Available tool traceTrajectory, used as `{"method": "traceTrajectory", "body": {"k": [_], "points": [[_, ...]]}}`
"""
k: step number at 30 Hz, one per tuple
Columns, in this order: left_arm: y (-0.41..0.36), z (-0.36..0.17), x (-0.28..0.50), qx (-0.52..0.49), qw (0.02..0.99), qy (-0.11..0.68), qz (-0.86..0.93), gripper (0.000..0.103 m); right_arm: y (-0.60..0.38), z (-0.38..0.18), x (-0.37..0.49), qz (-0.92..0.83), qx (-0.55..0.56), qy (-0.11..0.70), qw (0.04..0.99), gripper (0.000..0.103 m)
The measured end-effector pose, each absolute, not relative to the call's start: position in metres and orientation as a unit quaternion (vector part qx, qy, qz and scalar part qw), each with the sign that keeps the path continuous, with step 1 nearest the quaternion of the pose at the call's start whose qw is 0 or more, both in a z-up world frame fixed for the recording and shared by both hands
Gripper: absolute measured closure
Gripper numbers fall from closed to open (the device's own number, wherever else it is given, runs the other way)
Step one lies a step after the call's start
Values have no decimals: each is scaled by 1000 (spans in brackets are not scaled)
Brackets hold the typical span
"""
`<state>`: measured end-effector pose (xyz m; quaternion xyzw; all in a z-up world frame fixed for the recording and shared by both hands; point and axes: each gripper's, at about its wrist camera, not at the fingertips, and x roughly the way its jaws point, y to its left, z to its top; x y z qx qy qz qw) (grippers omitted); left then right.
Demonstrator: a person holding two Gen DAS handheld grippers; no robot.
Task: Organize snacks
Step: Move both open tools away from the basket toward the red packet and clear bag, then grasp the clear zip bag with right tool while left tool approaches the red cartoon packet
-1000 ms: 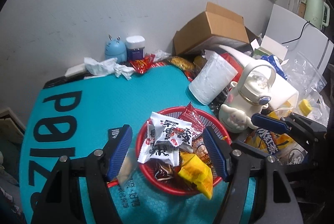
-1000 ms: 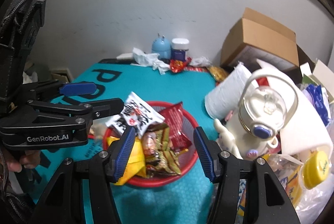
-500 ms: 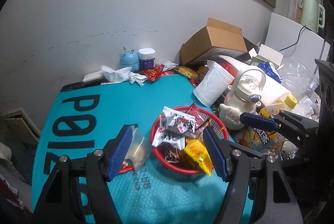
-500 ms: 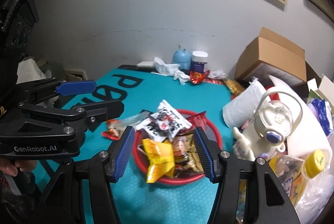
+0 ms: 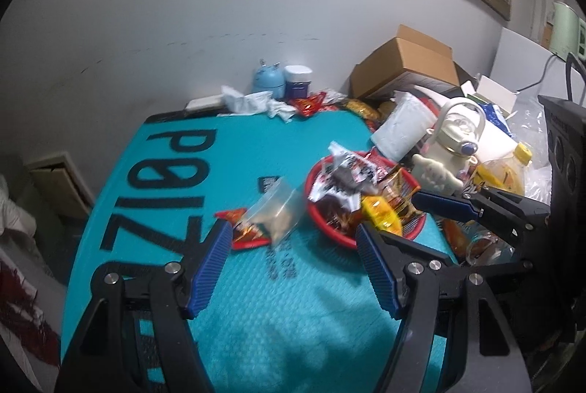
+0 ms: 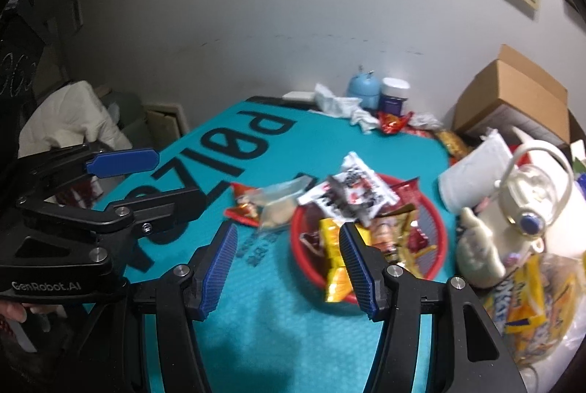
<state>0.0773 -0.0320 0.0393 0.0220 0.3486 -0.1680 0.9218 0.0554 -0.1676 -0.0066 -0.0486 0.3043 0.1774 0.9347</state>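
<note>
A red basket heaped with snack packets sits on the teal mat. A yellow packet hangs over its near rim. A clear packet and a red packet lie on the mat left of the basket. My left gripper is open and empty, above the mat near them. My right gripper is open and empty, level with the basket's left rim. Each gripper also shows in the other's view, the right and the left.
A cream character bottle, a white roll, bagged snacks and a cardboard box crowd the right. A blue figurine, a jar and crumpled tissue stand by the back wall.
Both grippers have pulled back and up from the basket. The clear packet that was by my left finger now lies on the mat beside the red packet.
</note>
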Motion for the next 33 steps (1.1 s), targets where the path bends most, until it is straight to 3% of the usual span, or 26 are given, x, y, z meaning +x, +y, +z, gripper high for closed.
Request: {"method": "traceTrajectory", "body": {"k": [13,30,33], "points": [[13,22,85,5,922,368,-121,34,-124,-30,84,238,-58,335,910,45],[28,-11,150,5,899,421,-117,34,-107,-53,152,217,-96,375,896,45],[27,-14,164,8,893,436,-113,34,-106,-55,166,220,-108,387,889,36]]}}
